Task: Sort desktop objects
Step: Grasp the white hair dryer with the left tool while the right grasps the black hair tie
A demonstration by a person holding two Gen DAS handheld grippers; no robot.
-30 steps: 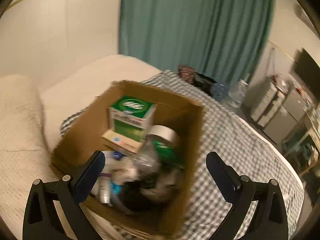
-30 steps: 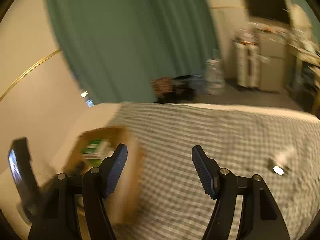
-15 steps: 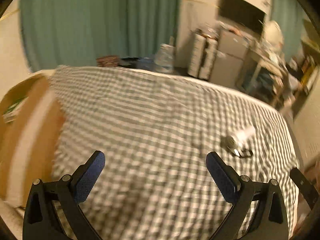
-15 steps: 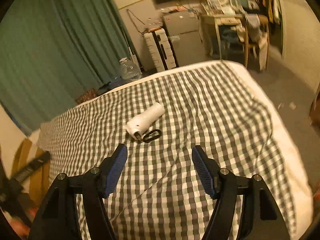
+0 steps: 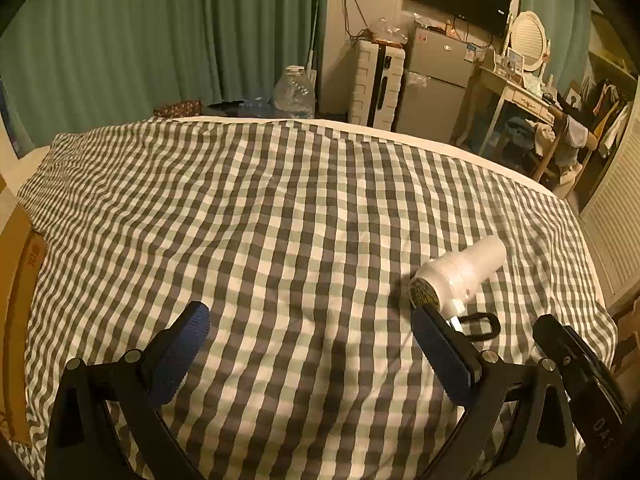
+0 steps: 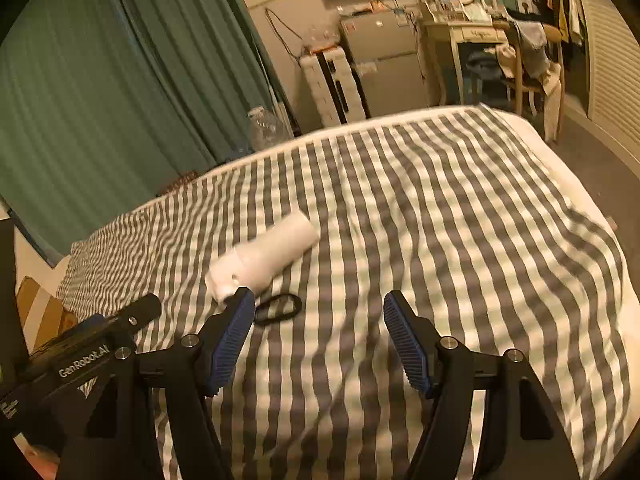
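Observation:
A white hair dryer [image 5: 464, 272] with a black hanging loop [image 5: 478, 326] lies on the checked bedspread [image 5: 280, 220]. It also shows in the right wrist view [image 6: 264, 256], with its loop [image 6: 278, 309]. My left gripper [image 5: 310, 344] is open and empty above the bedspread; the dryer lies just beyond its right finger. My right gripper [image 6: 320, 332] is open and empty; the dryer lies just beyond its left finger. A cardboard box [image 5: 16, 280] stands at the left edge of the left wrist view; its contents are hidden.
Beyond the bed are green curtains [image 5: 160, 40], a large water bottle [image 5: 294, 92], a white cabinet [image 5: 378, 84], a small fridge [image 5: 434, 84] and a dressing table with a chair [image 5: 532, 120]. The other gripper's body [image 6: 80, 352] shows at the left of the right wrist view.
Both grippers swung right, away from the cardboard box, and now face the hair dryer. Both have come closer to the dryer. Both stay open.

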